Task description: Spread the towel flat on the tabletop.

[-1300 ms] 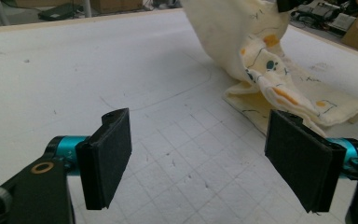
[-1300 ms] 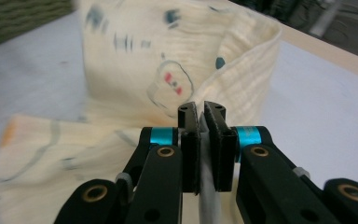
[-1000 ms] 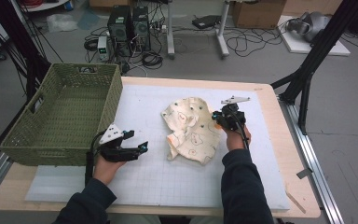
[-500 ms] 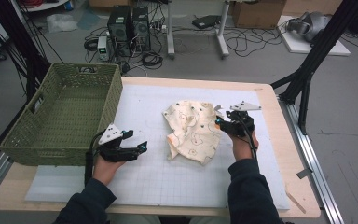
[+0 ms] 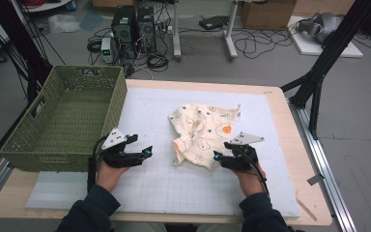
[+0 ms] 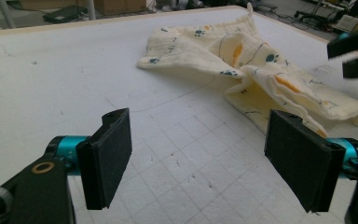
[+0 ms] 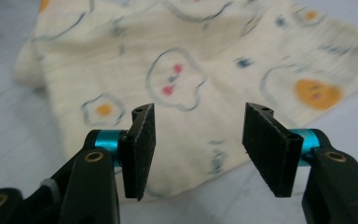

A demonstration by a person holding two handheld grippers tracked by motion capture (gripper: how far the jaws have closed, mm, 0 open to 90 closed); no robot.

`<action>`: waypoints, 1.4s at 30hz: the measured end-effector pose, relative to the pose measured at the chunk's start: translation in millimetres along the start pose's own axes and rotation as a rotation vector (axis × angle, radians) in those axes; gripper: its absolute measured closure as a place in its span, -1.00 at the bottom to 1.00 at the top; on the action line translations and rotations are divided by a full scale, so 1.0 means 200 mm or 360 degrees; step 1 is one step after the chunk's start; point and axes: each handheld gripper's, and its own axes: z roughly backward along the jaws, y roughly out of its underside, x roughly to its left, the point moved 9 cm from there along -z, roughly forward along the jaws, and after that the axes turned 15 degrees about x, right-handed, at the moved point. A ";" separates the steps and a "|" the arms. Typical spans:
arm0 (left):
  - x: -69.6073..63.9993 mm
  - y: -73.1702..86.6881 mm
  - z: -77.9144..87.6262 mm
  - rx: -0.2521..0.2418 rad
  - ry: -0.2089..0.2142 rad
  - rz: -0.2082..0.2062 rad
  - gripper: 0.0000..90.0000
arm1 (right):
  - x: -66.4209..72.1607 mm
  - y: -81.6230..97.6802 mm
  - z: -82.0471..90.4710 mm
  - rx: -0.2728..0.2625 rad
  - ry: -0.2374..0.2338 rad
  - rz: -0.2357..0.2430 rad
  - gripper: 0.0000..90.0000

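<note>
A cream cloth (image 5: 203,133) printed with little faces and eggs lies crumpled on the white mat, also seen in the left gripper view (image 6: 242,60). My right gripper (image 5: 222,151) hovers at the cloth's near right edge. Its jaws have just been opening and stand open, with nothing pressed between the pads. In the right gripper view the gripper (image 7: 198,140) looks onto the cloth (image 7: 191,60) just beyond its tips. My left gripper (image 5: 142,145) rests open on the mat to the left of the cloth, its jaws (image 6: 200,140) wide apart and empty.
A green woven basket (image 5: 63,121) stands at the table's left side, close to my left hand. The white gridded mat (image 5: 174,188) covers most of the wooden table (image 5: 290,145). Cables, computer cases and stands sit on the floor behind.
My right gripper let go of the cloth's far right part, opened, and came back toward me to the cloth's near right edge. The cloth's right corner now lies spread out. The left hand stayed put.
</note>
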 end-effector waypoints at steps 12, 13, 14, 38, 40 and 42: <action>0.00 0.00 0.00 0.0005 -0.0003 0.0002 -0.48 | 0.11 0.11 -0.07 0.0206 -0.0113 0.0154 0.93; 0.00 0.00 0.00 0.0006 -0.0004 0.0002 -0.48 | 0.11 0.12 -0.06 0.0218 -0.0122 0.0158 0.94; 0.01 0.01 0.00 0.0008 -0.0006 0.0002 -0.48 | 0.10 0.13 -0.05 0.0228 -0.0120 0.0166 0.94; -0.05 -0.02 -0.10 0.0090 0.0067 0.0015 -0.41 | -0.06 0.30 0.24 0.0183 0.0040 0.0105 0.41; -0.07 -0.04 -0.14 0.0112 0.0078 0.0011 -0.39 | -0.07 0.25 0.25 0.0141 0.0054 0.0110 0.32; -0.10 -0.05 -0.19 0.0147 0.0093 -0.0001 -0.35 | -0.07 0.21 0.24 0.0104 0.0061 0.0107 0.26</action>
